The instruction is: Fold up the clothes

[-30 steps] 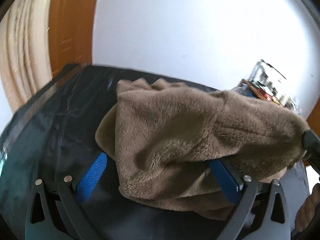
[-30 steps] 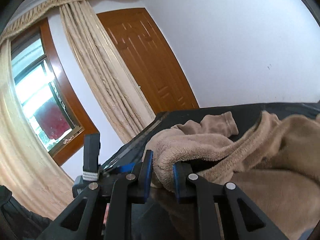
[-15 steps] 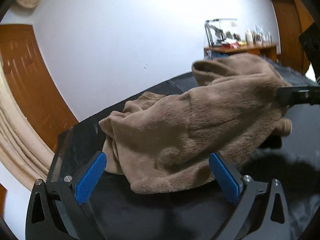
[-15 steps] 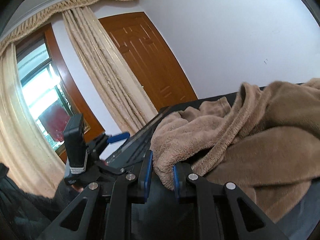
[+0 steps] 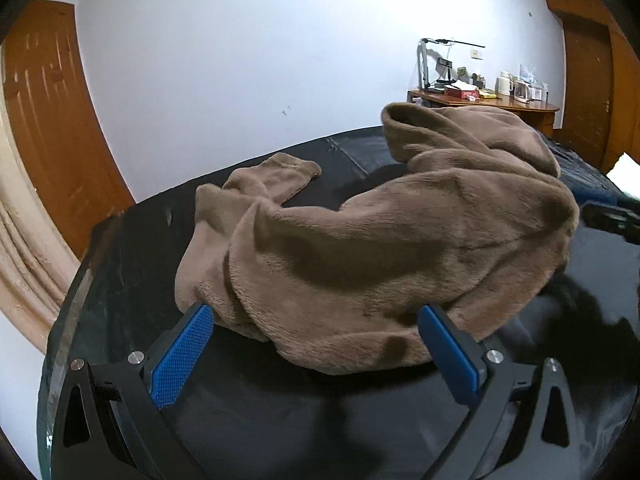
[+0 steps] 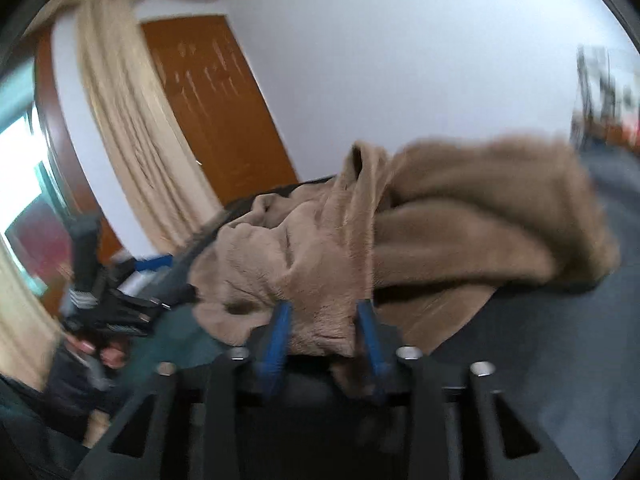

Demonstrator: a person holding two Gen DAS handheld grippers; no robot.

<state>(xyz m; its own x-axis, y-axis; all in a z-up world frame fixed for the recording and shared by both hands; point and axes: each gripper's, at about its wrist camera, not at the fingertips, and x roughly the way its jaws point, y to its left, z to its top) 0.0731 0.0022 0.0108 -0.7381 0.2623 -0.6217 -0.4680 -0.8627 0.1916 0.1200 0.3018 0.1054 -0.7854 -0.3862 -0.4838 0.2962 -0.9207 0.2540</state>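
A brown fleece garment (image 5: 380,248) lies bunched on the black table (image 5: 280,412), one sleeve reaching toward the far edge. My left gripper (image 5: 316,316) is open; its blue pads (image 5: 180,352) stand wide apart at the garment's near hem, holding nothing. In the blurred right wrist view the garment (image 6: 420,232) is heaped ahead, and a fold of it sits between the blue pads (image 6: 278,332) of my right gripper (image 6: 324,308), whose jaws have parted. The left gripper (image 6: 116,292) also shows there at the left.
A wooden door (image 5: 52,128) and beige curtain (image 6: 132,128) stand beyond the table's left edge. A wooden desk (image 5: 480,102) with a lamp and small items stands at the back right. White wall behind.
My right gripper's jaws have widened around the fleece fold they pinched. The garment has settled lower onto the table. My left gripper stays open and has drawn up to the near hem.
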